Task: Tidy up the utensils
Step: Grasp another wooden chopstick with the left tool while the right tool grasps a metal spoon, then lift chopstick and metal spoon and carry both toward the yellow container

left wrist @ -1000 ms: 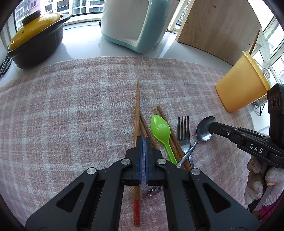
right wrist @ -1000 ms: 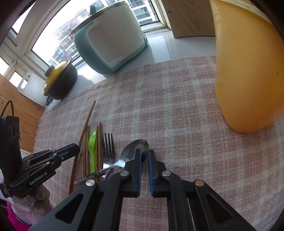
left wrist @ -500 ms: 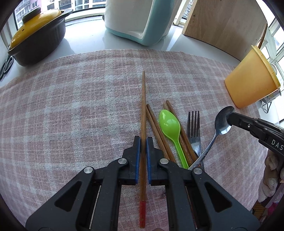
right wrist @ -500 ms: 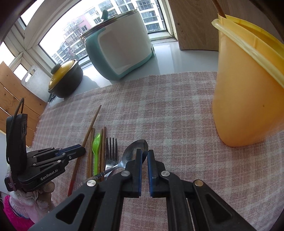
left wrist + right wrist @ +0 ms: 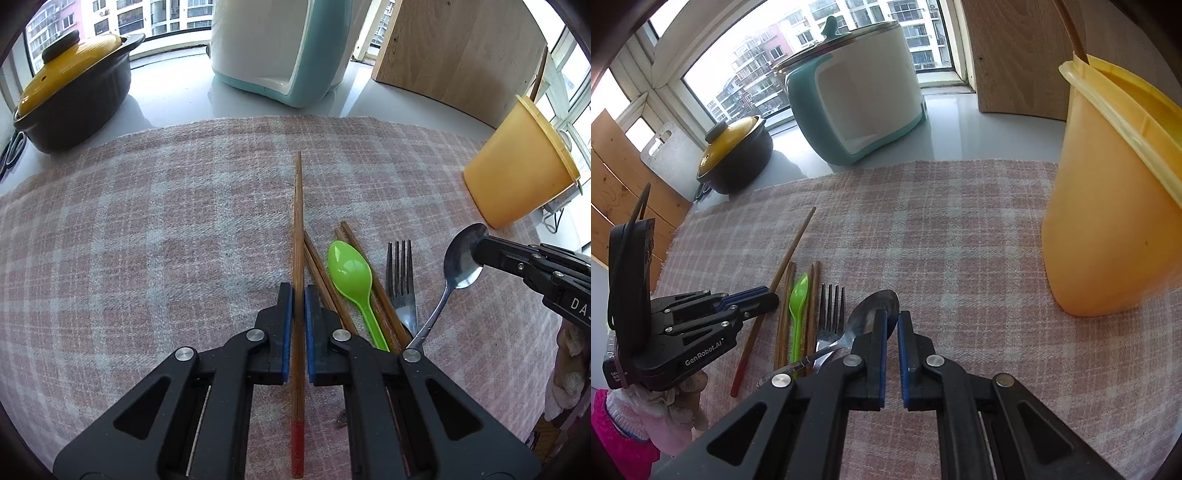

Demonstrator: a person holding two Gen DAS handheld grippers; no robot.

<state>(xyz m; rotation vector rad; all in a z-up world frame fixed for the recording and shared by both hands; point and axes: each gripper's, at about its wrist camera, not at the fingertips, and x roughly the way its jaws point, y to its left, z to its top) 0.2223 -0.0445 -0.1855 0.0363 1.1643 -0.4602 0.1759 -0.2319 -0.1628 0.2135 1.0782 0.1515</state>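
**Both tongs clamped on utensils above the checked cloth**

The left tongs (image 5: 298, 291) are clamped on a red-tipped chopstick (image 5: 297, 229), which runs straight out between the blue pads. The right tongs (image 5: 892, 319) pinch the bowl of the metal spoon (image 5: 875, 306), handle trailing toward the near edge. Beside them on the plaid cloth (image 5: 147, 221) lie the other chopsticks (image 5: 321, 269), a green spoon (image 5: 351, 269) and a fork (image 5: 400, 273). The yellow cup (image 5: 1108, 221) stands toward the table's right edge.
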